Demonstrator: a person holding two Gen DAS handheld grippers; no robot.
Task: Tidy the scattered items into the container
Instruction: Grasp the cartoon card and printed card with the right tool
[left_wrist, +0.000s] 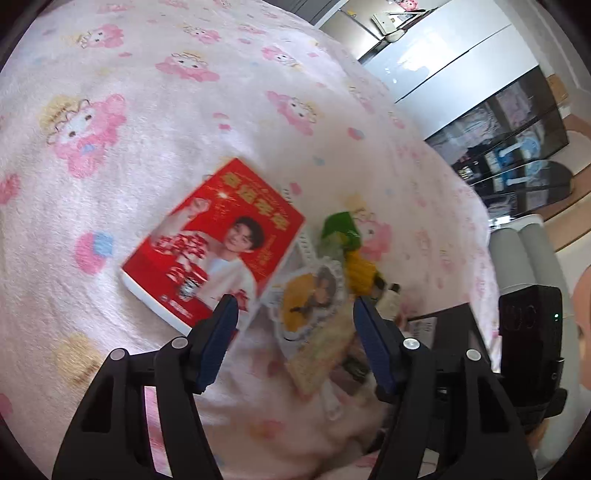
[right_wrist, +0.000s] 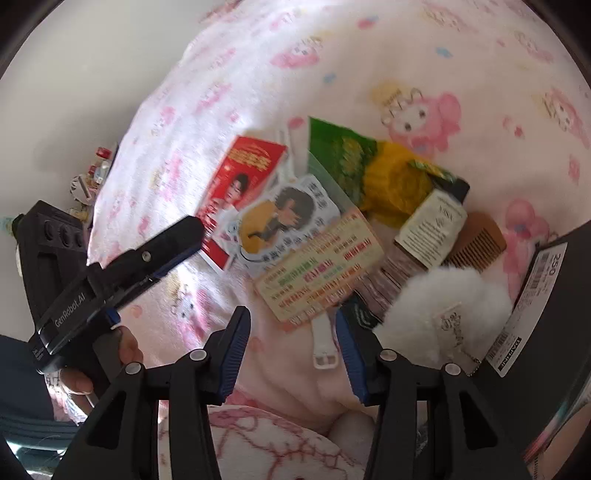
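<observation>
My left gripper (left_wrist: 291, 317) hangs over the pink cartoon-print blanket (left_wrist: 155, 110) on the bed, its fingers (left_wrist: 218, 343) spread wide and holding nothing. Between their tips lies the round yellow character card (left_wrist: 310, 299), and below it the pale printed card (left_wrist: 317, 354); neither is touched. At ten o'clock from that gap lies the red booklet (left_wrist: 218, 240), flat on the blanket. At one o'clock sit a green packet (left_wrist: 340, 229) and something yellow and ribbed (left_wrist: 360, 273).

My right gripper (right_wrist: 291, 325) has its fingers (right_wrist: 236, 343) about half apart, gripping nothing that I can see. A white strap with a buckle (right_wrist: 323, 343) lies on the blanket between them, just beside the right finger; whether they touch I cannot tell. Straight ahead at twelve o'clock the scattered pile spreads out. At two o'clock are a cream box (right_wrist: 432, 229), a wooden comb (right_wrist: 476, 240) and a white fluffy puff (right_wrist: 436, 310). At three o'clock stands the dark container (right_wrist: 554, 295), its labelled wall just beside the puff. At nine o'clock my left hand (right_wrist: 125, 350) holds the other gripper
</observation>
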